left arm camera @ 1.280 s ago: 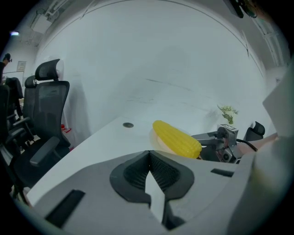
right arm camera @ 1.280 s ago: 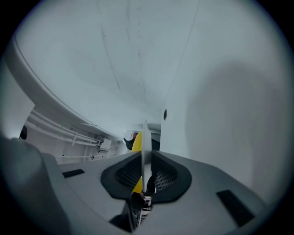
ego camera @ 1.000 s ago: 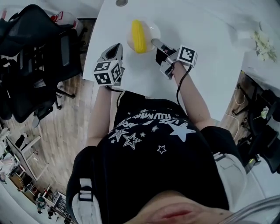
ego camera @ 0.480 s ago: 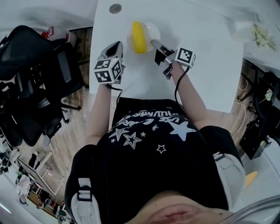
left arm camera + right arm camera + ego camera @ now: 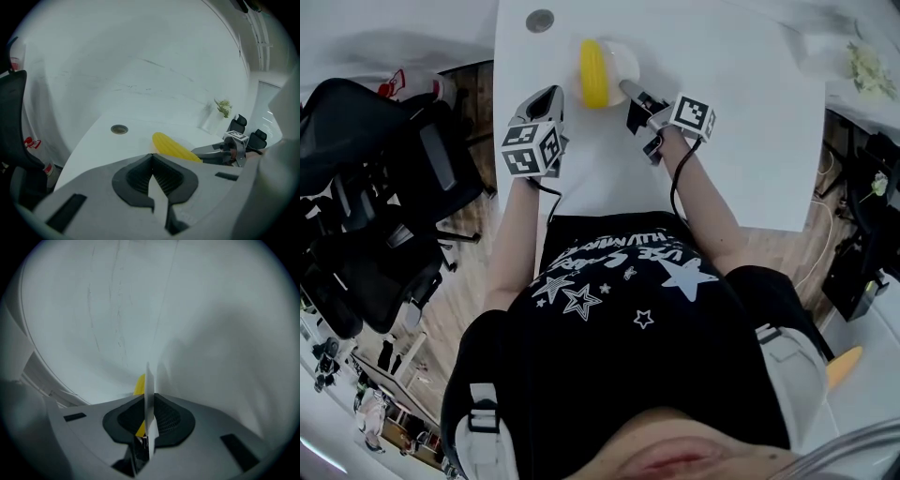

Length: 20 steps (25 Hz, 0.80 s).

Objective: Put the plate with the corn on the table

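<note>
Yellow corn (image 5: 593,72) on white plate (image 5: 623,60), bench (image 5: 741,122) below. Right gripper (image 5: 630,91) fingers pinch plate rim. Left gripper (image 5: 547,97) fingers together, empty, beside plate.

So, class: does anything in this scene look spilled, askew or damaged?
Nothing stands out. The corn lies whole on the plate, no spill shows on the table, and the right hand-held gripper clamps the plate's rim.

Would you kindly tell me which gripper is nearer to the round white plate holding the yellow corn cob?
Right. The right gripper is clamped on the rim of the white plate; the left gripper hangs apart at its other side, jaws shut, empty.
</note>
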Available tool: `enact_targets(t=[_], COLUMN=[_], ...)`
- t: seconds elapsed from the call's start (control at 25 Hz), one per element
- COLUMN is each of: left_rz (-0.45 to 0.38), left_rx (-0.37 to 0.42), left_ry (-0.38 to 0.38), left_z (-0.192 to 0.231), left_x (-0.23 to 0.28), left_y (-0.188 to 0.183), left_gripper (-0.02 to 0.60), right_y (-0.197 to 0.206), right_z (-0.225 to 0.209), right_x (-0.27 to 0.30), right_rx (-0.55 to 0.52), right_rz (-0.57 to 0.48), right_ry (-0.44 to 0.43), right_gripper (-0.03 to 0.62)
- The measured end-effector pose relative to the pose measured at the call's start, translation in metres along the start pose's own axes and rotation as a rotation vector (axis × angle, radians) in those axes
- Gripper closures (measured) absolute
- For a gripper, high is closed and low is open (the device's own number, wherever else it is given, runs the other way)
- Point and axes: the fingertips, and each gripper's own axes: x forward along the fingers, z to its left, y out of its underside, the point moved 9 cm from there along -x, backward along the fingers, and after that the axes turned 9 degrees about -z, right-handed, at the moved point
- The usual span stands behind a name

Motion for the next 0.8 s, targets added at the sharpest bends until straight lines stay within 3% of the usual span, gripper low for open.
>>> enact_targets(t=[0.44, 0.8], left_rz=[0.003, 0.015], left_rx=[-0.027, -0.022], left_ry=[0.000, 0.016], left_z=[0.010, 0.004], left_x=[0.010, 0.012], left_y=[0.003, 0.004], left_gripper=[0.575, 0.575], right_y=[0.000, 0.008], right_z=[0.003, 0.009], right_x=[0.018, 0.019], right_rx=[0.017, 0.007], right_rz=[-0.037, -0.053], right_ry=[0.126, 0.311], right_gripper=[0.559, 0.576])
